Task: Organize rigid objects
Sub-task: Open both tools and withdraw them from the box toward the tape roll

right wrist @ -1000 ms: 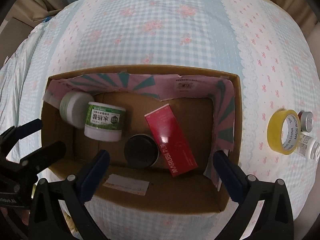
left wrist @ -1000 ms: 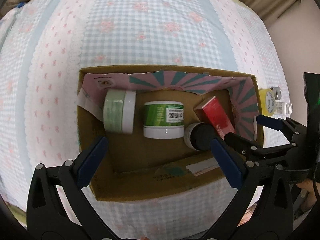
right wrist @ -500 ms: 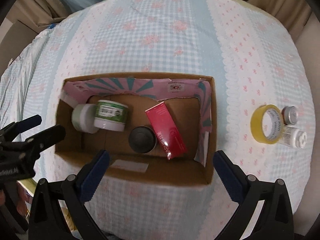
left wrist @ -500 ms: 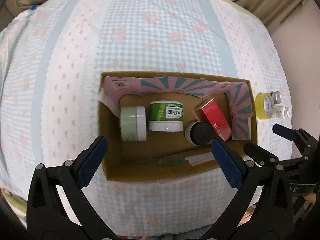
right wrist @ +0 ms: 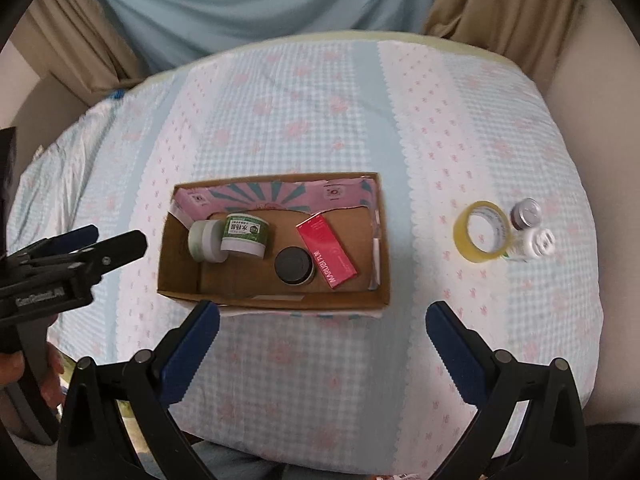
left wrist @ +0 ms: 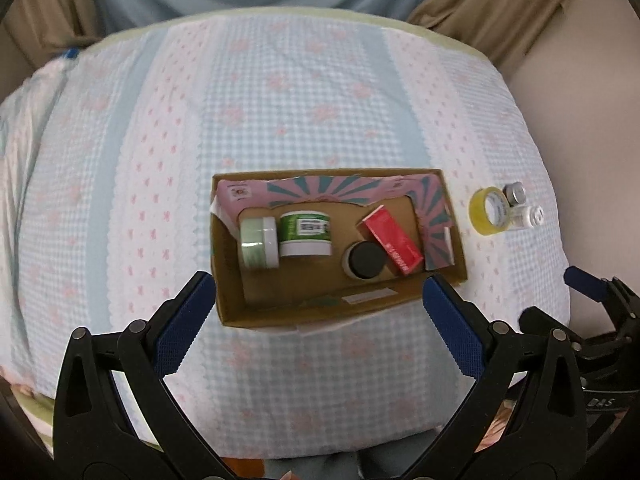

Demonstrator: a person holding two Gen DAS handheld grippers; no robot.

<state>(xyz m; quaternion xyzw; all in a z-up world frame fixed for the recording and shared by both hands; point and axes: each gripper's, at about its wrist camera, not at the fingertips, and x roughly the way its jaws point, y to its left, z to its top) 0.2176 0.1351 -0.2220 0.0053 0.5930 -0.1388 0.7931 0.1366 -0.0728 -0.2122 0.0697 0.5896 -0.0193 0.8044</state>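
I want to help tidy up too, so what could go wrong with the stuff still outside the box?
The yellow tape roll stands on edge against the white bottle and small tin; nudging one may send the roll rolling away. They sit near the bed's right edge and might fall off. The box rests on a soft cover, so it may tip if pushed.

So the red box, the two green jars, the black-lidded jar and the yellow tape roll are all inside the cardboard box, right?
Not quite. The yellow tape roll lies outside the cardboard box, on the bedspread to its right beside two small bottles, as the right wrist view shows. The red box, two green jars and black-lidded jar are inside.
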